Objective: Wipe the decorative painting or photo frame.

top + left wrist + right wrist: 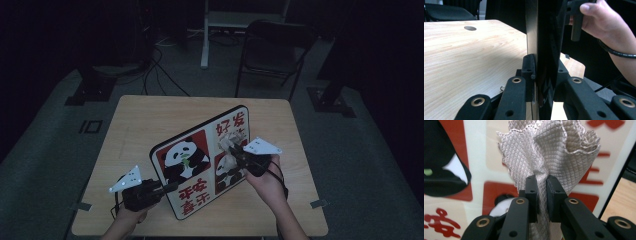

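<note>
I have the panda board (pixel 200 165) stood on edge near the middle of the table (pixel 145 120), tilted back a little, its printed face toward me. My left gripper (pixel 167 187) is clamped on the board's lower left edge; in the left gripper view that edge (pixel 544 50) sits pinched between the two jaws. My right gripper (pixel 232 152) is at the board's right half, jaws closed tight on a bunched grey cloth (pixel 549 152) that fans out against the printed face.

The step in hand looks like wiping the board. To do it well I would keep the left clamp steady so the board cannot swing, press the cloth flat on the face rather than dabbing with the jaw tips, and stroke evenly across each panel.

The board carries red Chinese characters: I read 好 at its top right, and red characters below the big panda (pixel 182 160), which the dim high view makes hard to make out.
</note>
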A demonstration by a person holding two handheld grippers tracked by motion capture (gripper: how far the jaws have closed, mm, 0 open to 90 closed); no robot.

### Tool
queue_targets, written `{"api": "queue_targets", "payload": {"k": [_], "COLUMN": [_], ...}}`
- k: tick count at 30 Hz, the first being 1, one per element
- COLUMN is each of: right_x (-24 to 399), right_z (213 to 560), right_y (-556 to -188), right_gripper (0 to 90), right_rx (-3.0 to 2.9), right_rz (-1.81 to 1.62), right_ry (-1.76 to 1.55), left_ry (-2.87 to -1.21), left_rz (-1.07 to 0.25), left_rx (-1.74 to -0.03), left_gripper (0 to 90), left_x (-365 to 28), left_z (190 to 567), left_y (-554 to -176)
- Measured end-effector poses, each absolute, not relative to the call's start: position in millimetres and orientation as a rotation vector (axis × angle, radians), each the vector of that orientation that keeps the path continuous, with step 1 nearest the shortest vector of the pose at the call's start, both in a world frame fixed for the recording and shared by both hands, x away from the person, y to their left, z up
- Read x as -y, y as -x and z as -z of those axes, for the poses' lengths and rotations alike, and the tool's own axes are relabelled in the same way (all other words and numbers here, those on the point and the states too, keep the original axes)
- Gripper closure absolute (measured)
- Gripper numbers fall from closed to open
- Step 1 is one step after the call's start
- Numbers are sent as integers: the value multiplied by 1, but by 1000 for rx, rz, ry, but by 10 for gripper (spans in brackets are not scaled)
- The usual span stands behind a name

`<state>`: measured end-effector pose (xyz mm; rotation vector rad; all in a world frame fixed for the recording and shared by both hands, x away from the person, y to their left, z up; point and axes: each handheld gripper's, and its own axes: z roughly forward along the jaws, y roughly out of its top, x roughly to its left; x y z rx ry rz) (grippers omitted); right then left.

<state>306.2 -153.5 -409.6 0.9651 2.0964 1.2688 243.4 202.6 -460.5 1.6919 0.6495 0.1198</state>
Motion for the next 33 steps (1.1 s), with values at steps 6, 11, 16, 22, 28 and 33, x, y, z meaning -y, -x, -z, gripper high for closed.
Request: {"api": "queue_targets", "payload": {"k": [6, 11, 16, 22, 28, 33], "right_x": [157, 161, 164, 167, 169, 171], "right_z": [425, 437, 448, 463, 479, 491], "right_y": [-305, -303, -302, -299, -297, -295], "right_gripper": [808, 808, 807, 808, 807, 807], "right_rx": [-2126, -2152, -2174, -2192, -2241, -2273], "right_rz": [-1236, -1221, -1200, -1175, -1122, -1092], "right_ry": [-988, -1020, -1037, -1063, -1087, -1114], "left_ry": [-1689, -1684, -1684, -1685, -1681, -1680], "left_rz": [-116, -114, -112, -112, -110, -107], "left_rx": [-655, -657, -657, -658, -661, -661], "left_gripper": [782, 781, 782, 782, 782, 782], "left_x": [-202, -201, -201, -201, -201, -201], "left_z": [461, 461, 461, 461, 461, 461], "left_y": [-244, -243, -243, -243, -243, -244]}}
